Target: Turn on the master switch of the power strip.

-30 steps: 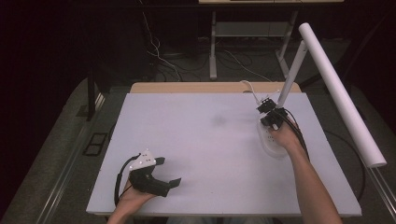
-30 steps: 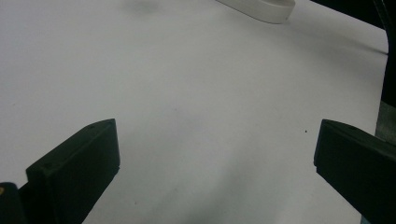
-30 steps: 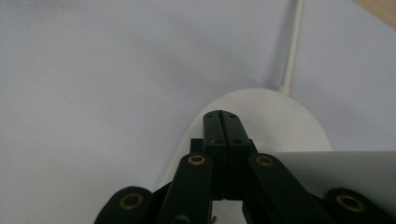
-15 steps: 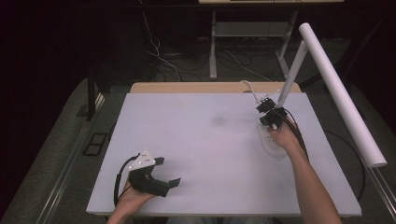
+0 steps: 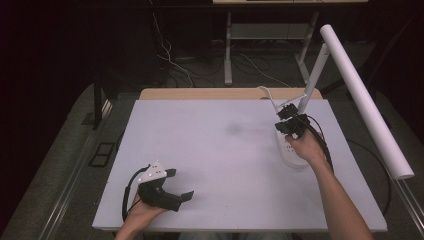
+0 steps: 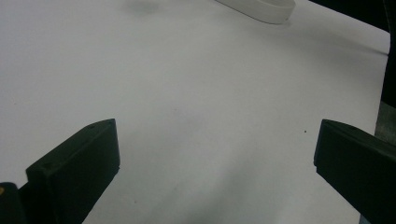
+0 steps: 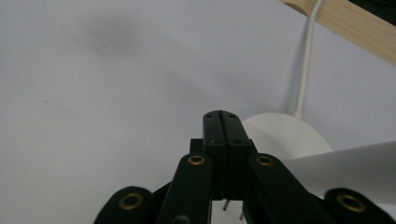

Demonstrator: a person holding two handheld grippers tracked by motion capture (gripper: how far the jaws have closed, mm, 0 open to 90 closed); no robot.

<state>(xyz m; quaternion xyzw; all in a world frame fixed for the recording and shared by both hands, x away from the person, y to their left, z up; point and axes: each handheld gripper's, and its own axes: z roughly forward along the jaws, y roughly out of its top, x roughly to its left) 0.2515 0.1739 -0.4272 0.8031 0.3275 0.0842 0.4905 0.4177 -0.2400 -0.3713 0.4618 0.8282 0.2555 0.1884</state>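
Note:
A white desk lamp stands at the table's right side, with a pale base (image 5: 284,146), a slanted arm (image 5: 313,80) and a long tube head (image 5: 365,100). My right gripper (image 5: 284,113) hovers over the far end of the base with its jaws pressed together and nothing between them. In the right gripper view the shut jaws (image 7: 223,125) point just left of the rounded base (image 7: 289,135), beside the lamp's arm (image 7: 350,163). My left gripper (image 5: 181,184) rests low at the near left, open and empty. Its fingers (image 6: 79,163) stand wide apart over bare table, and the base (image 6: 261,7) lies far off.
The white table (image 5: 220,150) has a wooden strip (image 5: 210,93) along its far edge. A white cable (image 5: 267,96) runs from the lamp base over that edge, also seen as the cable (image 7: 306,56). Table legs and cords lie on the dark floor behind.

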